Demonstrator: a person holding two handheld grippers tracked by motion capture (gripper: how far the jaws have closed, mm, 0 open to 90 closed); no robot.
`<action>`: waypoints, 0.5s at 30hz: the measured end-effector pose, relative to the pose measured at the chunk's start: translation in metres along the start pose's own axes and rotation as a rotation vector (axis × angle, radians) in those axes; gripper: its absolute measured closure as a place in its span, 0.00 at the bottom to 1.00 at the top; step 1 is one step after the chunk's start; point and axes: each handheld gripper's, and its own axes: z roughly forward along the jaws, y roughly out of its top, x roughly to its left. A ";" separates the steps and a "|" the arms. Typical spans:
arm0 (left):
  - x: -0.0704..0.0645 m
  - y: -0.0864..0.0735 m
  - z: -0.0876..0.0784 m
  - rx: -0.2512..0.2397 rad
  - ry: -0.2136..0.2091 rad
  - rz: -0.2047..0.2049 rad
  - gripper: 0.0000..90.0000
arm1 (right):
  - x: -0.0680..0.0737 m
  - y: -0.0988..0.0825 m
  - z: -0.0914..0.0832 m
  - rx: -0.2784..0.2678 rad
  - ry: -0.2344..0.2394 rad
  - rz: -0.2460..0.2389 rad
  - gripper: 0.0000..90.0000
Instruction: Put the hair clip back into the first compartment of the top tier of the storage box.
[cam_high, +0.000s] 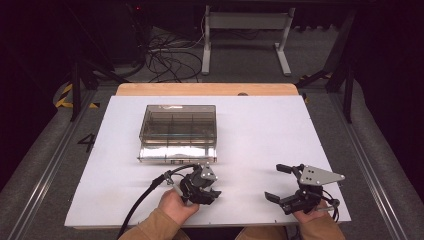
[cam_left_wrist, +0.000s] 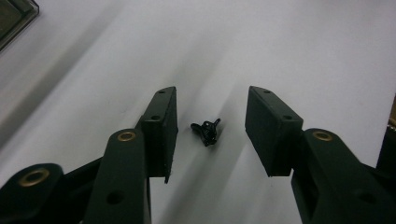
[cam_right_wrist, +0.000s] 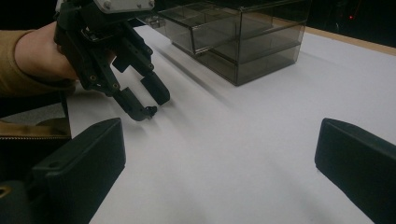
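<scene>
A tiny black part lies on the white board, between the two jaws of my left gripper. Neither pad touches it, and a gap shows on each side. In the high view my left gripper points down at the board just in front of the smoky clear drawer box. From the right gripper view I see the left gripper tilted down with the black part at its fingertips. My right gripper rests near the board's front right with its jaws wide apart and nothing between them.
The drawer box has a lower drawer pulled out toward me. The wooden table edge runs behind the board. Cables and a white desk frame are on the floor beyond. Bare board lies between the two grippers.
</scene>
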 end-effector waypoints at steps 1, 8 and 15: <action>0.000 0.000 0.000 0.000 0.000 0.000 0.62 | 0.000 0.000 0.000 0.000 0.000 0.000 0.03; -0.003 0.000 0.003 0.028 0.035 0.021 0.70 | -0.001 0.000 0.000 0.000 0.001 0.002 0.02; -0.006 0.001 0.003 0.040 0.047 0.042 0.80 | 0.000 0.000 0.000 0.004 0.002 0.001 0.02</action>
